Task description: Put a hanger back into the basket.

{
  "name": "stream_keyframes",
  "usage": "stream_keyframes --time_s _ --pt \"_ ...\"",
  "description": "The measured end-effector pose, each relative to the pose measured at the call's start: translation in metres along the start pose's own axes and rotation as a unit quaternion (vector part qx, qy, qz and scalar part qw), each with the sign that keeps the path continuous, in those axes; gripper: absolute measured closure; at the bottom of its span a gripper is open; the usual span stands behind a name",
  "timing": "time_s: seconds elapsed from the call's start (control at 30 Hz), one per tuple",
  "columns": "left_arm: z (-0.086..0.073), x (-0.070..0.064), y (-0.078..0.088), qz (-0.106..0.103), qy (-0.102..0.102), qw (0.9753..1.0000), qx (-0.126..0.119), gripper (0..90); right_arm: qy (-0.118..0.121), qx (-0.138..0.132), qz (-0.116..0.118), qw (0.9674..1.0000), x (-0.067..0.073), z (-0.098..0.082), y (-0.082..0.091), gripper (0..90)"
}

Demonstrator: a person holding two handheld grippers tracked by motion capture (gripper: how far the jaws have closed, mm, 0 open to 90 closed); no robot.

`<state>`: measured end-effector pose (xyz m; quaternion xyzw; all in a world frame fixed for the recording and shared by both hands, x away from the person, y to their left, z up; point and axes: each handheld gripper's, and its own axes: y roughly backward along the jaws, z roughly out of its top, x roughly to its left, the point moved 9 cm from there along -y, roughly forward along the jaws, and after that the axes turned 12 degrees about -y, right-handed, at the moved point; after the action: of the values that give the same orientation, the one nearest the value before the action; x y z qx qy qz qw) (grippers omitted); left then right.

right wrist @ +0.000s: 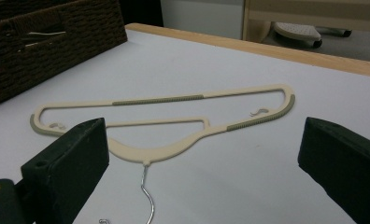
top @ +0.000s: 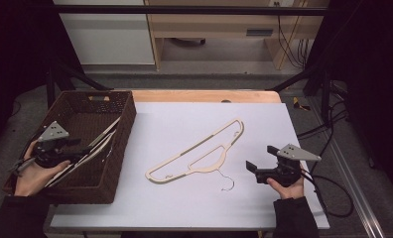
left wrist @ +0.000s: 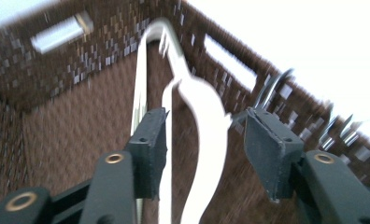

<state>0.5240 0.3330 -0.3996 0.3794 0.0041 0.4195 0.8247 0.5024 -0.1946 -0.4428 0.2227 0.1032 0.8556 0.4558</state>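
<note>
The person's left hand (top: 35,174) reaches in from the table's near left corner, forearm angled up over the near end of the brown woven basket (top: 120,144), which stands along the table's left edge. It carries the left gripper (top: 80,148) over the basket's inside, pointing across toward the basket's right wall. In the left gripper view its jaws stand partly apart with a cream hanger (left wrist: 206,121) passing between them; the pads do not press on it. That hanger lies slanted inside the basket, leaning toward the wall.

The right hand (top: 289,188) rests near the table's near right corner, holding the right gripper (top: 254,171) level and aimed leftward. Its jaws gape wide, holding nothing. Just ahead of them, at the table's middle, a second cream hanger (top: 199,151) lies flat on the white sheet (top: 174,208), its wire hook (top: 228,184) toward the near edge.
</note>
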Motion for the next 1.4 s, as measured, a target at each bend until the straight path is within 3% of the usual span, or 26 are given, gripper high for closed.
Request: stream_keyframes --time_s 0.1,0.2,0.33,0.5,0.53,0.6,0.73,0.83,0.97,1.13,1.17,1.23,1.4 --pt "0.021 -0.006 0.009 0.012 0.011 0.9985 -0.052 43.0 0.002 -0.002 0.001 1.0 0.001 0.001 0.0 2.4" --pt "0.044 -0.015 0.019 0.016 0.029 0.9931 -0.112 38.5 0.003 -0.004 0.001 1.0 0.003 0.002 0.0 2.4" --pt "0.066 -0.032 0.025 0.013 0.038 0.9861 -0.161 31.5 0.005 -0.005 0.006 1.0 0.006 0.003 0.001 2.7" --pt "0.088 -0.059 0.023 -0.011 0.047 0.9777 -0.204 29.9 0.004 -0.005 0.008 0.9999 0.008 0.002 0.0 3.2" --pt "0.094 -0.066 0.023 -0.014 0.05 0.9747 -0.217 29.1 0.006 -0.002 0.008 0.9999 0.008 0.002 -0.001 3.3" --pt "0.102 -0.077 0.02 -0.022 0.053 0.9711 -0.232 27.0 0.007 0.001 0.008 0.9999 0.009 0.001 -0.003 3.2" --pt "0.112 -0.096 0.01 -0.032 0.046 0.9686 -0.242 20.2 0.007 0.005 0.007 0.9999 0.011 0.0 -0.005 3.2" --pt "0.119 -0.113 0.001 -0.044 0.042 0.9651 -0.255 16.1 0.006 0.007 0.009 0.9999 0.012 0.0 -0.006 3.4" --pt "0.123 -0.131 -0.009 -0.057 0.039 0.963 -0.261 15.4 0.007 0.01 0.01 0.9999 0.013 -0.002 -0.008 3.7" --pt "0.119 -0.147 -0.023 -0.079 0.04 0.9629 -0.255 15.4 0.008 0.017 0.014 0.9997 0.018 -0.004 -0.012 4.4" --pt "0.116 -0.15 -0.027 -0.084 0.042 0.9634 -0.251 15.5 0.008 0.017 0.014 0.9997 0.019 -0.004 -0.013 4.6" --pt "0.11 -0.155 -0.036 -0.088 0.035 0.9679 -0.233 15.3 0.007 0.02 0.016 0.9996 0.021 -0.005 -0.015 5.0" --pt "0.097 -0.168 -0.057 -0.103 0.033 0.9731 -0.204 14.8 0.006 0.03 0.009 0.9995 0.023 -0.008 -0.019 6.3"
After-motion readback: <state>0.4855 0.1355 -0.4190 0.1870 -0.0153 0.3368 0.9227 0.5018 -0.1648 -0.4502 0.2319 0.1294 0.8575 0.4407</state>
